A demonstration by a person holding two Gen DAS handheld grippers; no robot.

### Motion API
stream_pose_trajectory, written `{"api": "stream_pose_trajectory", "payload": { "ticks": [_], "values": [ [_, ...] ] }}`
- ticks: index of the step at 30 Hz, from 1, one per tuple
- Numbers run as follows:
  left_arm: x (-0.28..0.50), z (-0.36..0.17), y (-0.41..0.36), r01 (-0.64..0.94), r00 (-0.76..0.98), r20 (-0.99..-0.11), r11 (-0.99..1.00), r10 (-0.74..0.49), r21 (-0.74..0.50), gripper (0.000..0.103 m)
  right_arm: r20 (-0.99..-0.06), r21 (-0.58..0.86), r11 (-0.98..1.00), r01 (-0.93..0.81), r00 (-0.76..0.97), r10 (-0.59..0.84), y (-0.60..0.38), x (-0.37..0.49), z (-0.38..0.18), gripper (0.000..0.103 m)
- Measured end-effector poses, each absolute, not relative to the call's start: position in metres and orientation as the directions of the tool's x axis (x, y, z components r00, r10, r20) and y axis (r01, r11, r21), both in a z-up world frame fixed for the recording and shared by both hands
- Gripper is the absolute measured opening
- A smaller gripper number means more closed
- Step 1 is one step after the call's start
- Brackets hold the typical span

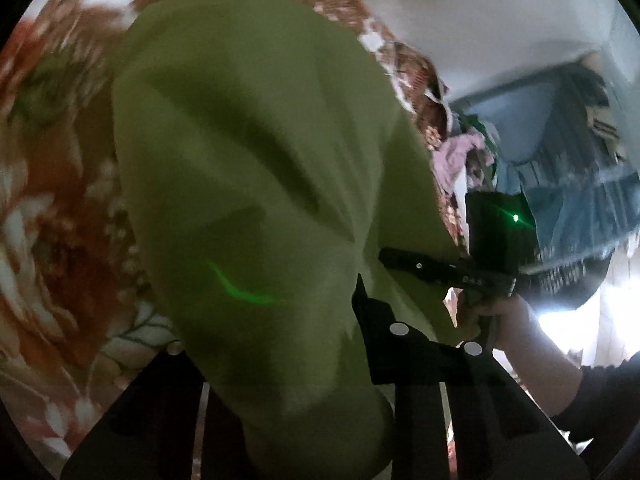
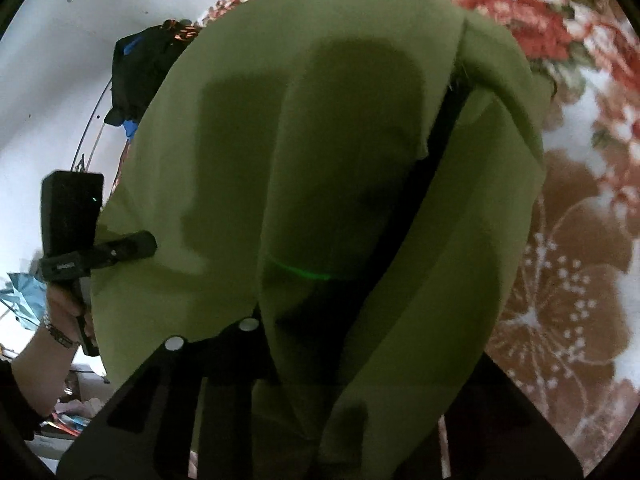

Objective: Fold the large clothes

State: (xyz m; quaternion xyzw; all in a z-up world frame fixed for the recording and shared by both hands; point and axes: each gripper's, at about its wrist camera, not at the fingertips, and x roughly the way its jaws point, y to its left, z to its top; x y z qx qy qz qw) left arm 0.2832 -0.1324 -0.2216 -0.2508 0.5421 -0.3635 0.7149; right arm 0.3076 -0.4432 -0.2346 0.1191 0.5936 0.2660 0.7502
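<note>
Both tongs, left (image 1: 280,360) and right (image 2: 320,360), are disappearing under green cloth (image 1: 248,168); we cannot tell their state.

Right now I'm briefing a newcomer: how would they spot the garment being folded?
Find the flowered red-and-white blanket. Above it hangs the green cloth, held between both claws. It's the only plain, unpatterned olive fabric there.

Dim, motion-blurred fisheye views (edges strongly curved), with window glare (image 1: 560,320) and dark shadows on the green cloth (image 2: 320,140).
</note>
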Motion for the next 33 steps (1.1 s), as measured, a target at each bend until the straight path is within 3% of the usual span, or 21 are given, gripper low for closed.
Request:
{"api": "stream_pose_trajectory", "payload": {
  "ticks": [3,15,23,33],
  "values": [
    [0.285,-0.198,-0.138,0.287,0.155,-0.583,0.601,-0.798,-0.746,0.024,-0.829,0.472,0.835,-0.283,0.178,0.53,-0.455,0.299,-0.21,0.018],
    [0.278,-0.108,-0.158,0.402,0.138,-0.535,0.541,-0.833,-0.738,0.023,-0.8,0.453,0.843,-0.291,0.285,0.528,-0.463,0.269,-0.116,0.018],
    [0.227,-0.072,-0.33,0.535,-0.084,-0.53,0.411,-0.844,-0.738,0.023,-0.79,0.471,0.878,-0.08,0.405,0.461,-0.602,0.152,-0.075,0.018],
    [0.135,-0.11,-0.577,0.573,-0.295,-0.495,0.263,-0.817,-0.776,0.024,-0.816,0.454,0.879,0.143,0.463,0.346,-0.835,0.004,-0.091,0.018]
  ]
}}
